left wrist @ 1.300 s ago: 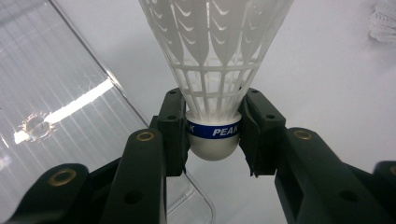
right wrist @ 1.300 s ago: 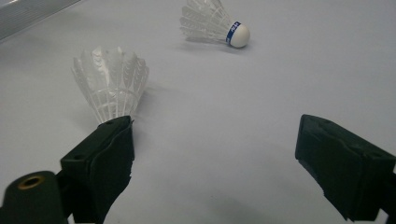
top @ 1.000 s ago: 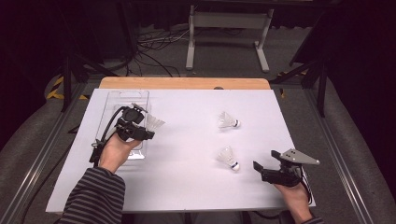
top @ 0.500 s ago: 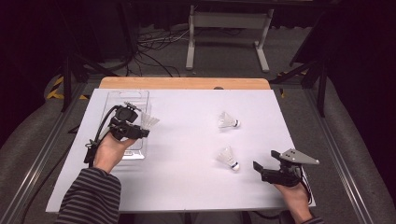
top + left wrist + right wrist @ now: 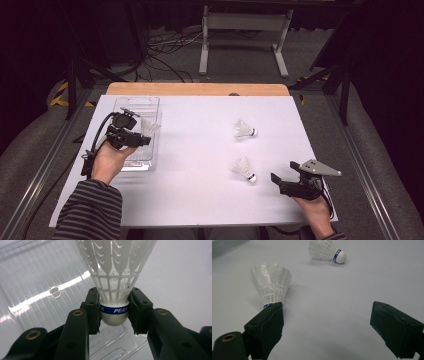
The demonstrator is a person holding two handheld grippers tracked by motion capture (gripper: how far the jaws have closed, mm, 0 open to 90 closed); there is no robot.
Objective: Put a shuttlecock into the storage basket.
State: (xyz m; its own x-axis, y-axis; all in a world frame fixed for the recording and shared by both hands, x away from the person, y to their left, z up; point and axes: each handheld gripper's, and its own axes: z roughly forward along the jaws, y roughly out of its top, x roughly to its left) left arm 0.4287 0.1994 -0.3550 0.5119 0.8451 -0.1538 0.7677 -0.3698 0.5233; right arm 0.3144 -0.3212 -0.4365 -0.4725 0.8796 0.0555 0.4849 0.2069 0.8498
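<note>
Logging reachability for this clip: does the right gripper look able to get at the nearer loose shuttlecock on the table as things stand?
Probably yes. The right gripper is open, and the nearer shuttlecock lies on bare table just ahead, with nothing between them. Its cork sits by one jaw rather than between them, so a small sideways shift seems needed.

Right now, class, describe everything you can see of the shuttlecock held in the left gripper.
The shuttlecock has a white, ribbed, plastic-looking skirt and a rounded white cork base ringed by a blue band reading PEAK. The left gripper is shut on it, its two black jaws pressing the base from either side. The skirt points away from the gripper. It is held over a clear plastic tray at the table's left side.
</note>
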